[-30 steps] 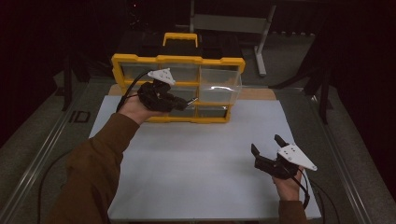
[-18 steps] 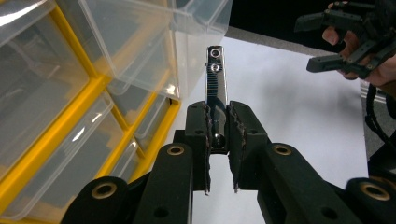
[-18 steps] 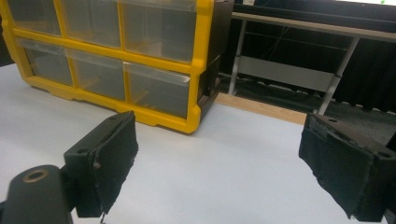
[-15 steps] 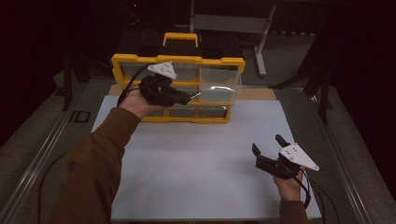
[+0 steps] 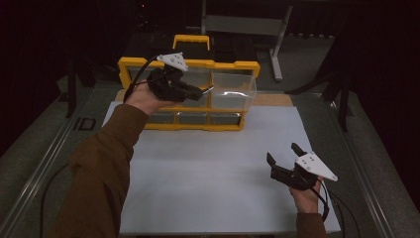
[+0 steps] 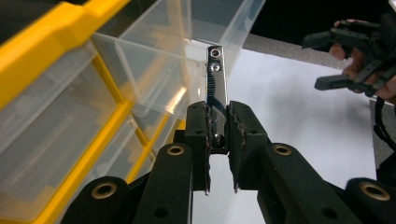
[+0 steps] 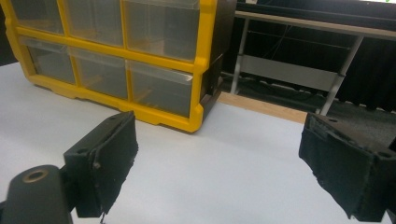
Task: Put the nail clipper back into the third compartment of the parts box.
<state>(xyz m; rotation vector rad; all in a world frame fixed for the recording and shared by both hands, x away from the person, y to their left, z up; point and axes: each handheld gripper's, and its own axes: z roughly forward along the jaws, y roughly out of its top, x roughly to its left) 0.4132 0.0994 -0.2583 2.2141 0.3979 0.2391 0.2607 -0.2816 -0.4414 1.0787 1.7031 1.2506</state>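
Right gripper (image 5: 285, 154) sat nearest, low over the white sheet (image 5: 208, 173) near its right edge, jaws spread wide with nothing between them; in the right gripper view bare sheet ran ahead of both pads to the yellow organizer (image 7: 140, 60), which stood well apart, ahead and to the left of the jaws. Plenty of free sheet lay between the two grippers. Farther off, left gripper (image 6: 218, 135) was raised at the organizer front, jaws narrow and clamped on a shiny metal strip (image 6: 216, 88) that stuck up straight past the pads, two screw holes near its top end. A clear drawer (image 5: 233, 89) was pulled out of the upper row, just beside the strip tip; touching or not, cannot tell. Remaining drawers looked flush with the yellow frame. Beyond the organizer, dark floor and a grey stand (image 5: 277, 29).
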